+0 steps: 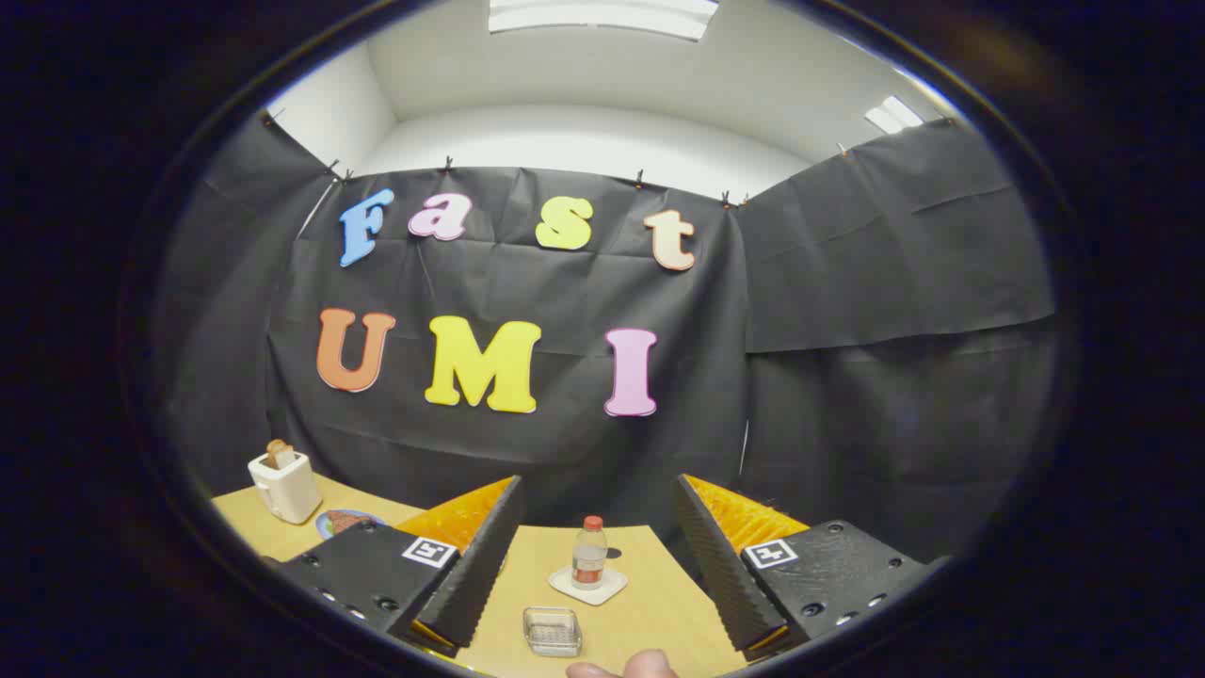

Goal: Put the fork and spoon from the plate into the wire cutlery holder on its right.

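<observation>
Here the tool (595, 556) is open, fingers wide apart w/ nothing between them, held above the tabletop (659, 603). Wire cutlery holder (552, 631) sits on the tabletop between the fingers; just beyond it a small bottle (589, 553) stands upright on a white coaster (588, 586). Off left: toaster (284, 486) w/ bread, and a blue plate (345, 521) beside it.

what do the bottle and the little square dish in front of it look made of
Bottle: probably clear plastic, see-through body under a red cap. Square dish: seemingly clear glass or plastic, with glinting see-through walls. Both stand between the open gripper fingers, untouched.
</observation>
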The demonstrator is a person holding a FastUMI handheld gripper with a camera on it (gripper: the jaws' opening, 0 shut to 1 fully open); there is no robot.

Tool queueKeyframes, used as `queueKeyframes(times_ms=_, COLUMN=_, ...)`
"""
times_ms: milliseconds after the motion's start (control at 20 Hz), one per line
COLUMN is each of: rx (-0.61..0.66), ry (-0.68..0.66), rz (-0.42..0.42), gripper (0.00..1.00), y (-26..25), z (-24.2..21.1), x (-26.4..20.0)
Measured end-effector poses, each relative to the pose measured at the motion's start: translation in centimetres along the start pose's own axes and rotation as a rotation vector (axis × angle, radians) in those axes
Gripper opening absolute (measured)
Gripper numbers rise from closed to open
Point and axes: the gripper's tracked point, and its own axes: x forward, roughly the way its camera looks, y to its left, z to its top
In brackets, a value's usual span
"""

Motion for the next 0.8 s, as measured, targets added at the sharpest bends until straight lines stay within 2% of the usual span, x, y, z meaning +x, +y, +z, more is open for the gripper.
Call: queueKeyframes(times_ms=800, rx=0.000, ry=0.088, rz=0.135, gripper=0.95, y=2.8, z=-2.9, x=3.1)
